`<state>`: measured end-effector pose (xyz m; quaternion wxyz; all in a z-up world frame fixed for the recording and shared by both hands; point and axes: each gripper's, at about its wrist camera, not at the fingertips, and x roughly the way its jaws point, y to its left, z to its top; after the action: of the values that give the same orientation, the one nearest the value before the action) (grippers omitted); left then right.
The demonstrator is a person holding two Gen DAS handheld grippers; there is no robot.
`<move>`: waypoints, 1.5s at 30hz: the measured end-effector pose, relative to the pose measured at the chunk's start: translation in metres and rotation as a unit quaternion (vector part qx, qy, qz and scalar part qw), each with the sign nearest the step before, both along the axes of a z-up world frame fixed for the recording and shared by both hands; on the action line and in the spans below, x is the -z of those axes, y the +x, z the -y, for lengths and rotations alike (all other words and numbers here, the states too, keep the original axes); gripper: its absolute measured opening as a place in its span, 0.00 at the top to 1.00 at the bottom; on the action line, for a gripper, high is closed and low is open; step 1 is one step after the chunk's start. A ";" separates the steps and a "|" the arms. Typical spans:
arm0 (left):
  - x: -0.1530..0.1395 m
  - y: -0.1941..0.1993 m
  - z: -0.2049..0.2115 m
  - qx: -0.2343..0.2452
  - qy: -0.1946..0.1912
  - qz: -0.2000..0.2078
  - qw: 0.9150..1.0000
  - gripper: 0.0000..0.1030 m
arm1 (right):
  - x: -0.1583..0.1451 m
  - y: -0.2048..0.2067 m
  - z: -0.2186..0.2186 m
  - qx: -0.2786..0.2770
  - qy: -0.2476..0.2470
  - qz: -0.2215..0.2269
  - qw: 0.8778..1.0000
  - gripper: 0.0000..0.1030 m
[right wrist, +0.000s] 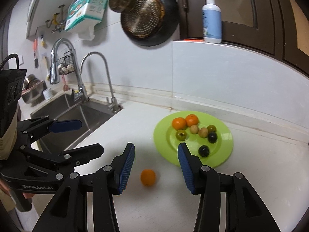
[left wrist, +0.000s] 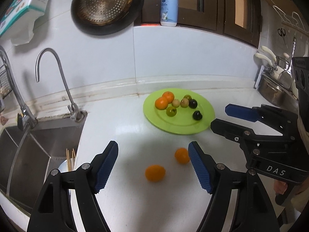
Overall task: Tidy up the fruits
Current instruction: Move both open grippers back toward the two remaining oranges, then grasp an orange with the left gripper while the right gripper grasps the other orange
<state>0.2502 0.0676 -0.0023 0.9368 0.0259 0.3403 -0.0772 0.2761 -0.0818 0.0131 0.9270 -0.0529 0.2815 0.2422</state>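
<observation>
I see both my grippers, left [left wrist: 153, 164] and right [right wrist: 155, 166], fingers apart gripping nothing, over two loose oranges [left wrist: 155, 173] near the surface's [left wrist: 125, 127] front edge; green plate [left wrist: 204, 106] of fruit toward its back edge

Both tools [left wrist: 153, 166] [right wrist: 156, 167] agape, empty

White counter [left wrist: 123, 116], steel sink [left wrist: 34, 147] left, pale wall [left wrist: 173, 54], dark cabinets [left wrist: 216, 5] above.

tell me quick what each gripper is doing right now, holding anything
left gripper: open, holding nothing, two oranges loose on the counter between its fingers.
right gripper: open, empty.
</observation>
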 end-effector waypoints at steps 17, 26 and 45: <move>0.045 -0.010 -0.002 0.032 0.023 -0.023 0.999 0.28 | 0.041 -0.013 -0.024 -0.047 -0.046 -0.040 0.997 0.54; 0.073 0.011 -0.004 0.039 0.008 -0.072 0.997 0.28 | 0.065 0.002 -0.027 -0.051 -0.059 -0.071 0.994 0.54; 0.096 0.048 0.001 0.056 -0.019 -0.119 0.991 0.64 | 0.100 0.047 -0.032 -0.060 -0.053 -0.132 0.988 0.58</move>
<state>0.2981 0.0663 -0.0988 0.8842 0.0175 0.4458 -0.1383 0.3235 -0.0496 -0.0864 0.8613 -0.0866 0.4100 0.2873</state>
